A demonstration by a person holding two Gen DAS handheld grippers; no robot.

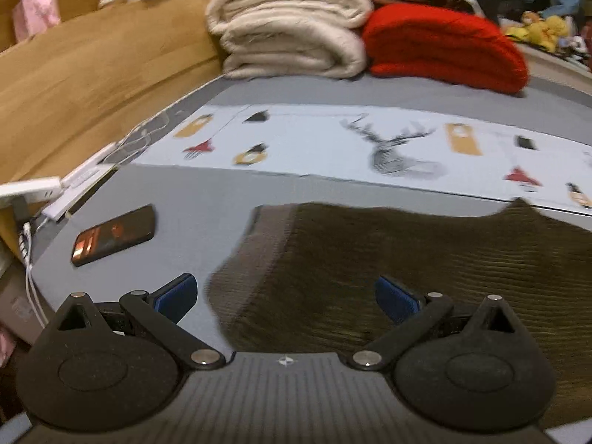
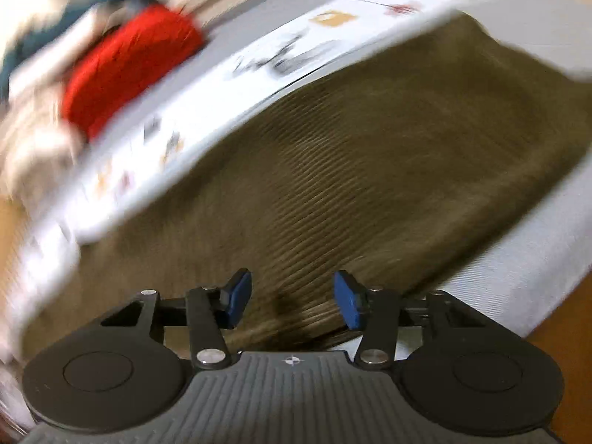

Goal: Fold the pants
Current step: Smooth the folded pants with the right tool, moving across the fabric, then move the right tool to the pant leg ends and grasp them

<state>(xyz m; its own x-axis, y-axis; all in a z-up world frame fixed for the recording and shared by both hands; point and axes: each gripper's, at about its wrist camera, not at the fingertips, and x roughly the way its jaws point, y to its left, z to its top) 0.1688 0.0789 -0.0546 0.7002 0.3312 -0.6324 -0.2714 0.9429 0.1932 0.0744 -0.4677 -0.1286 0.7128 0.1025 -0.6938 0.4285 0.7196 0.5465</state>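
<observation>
Left tongs point(image 1: 286, 298) and right tongs point(image 2: 292, 296) gape wide, empty, above brown pants point(image 1: 425, 270); right view upper-left blurred.

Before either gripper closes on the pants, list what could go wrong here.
1. The left gripper is open astride the edge of the brown pants; it may catch only the top layer, or the grey sheet too.
2. The phone lies close beside the pants; a dragged fold could sweep it.
3. The right wrist view is blurred, so the open right gripper may grab off target.

Brown ribbed pants point(image 1: 425, 270), red blanket point(image 1: 444, 48)
</observation>
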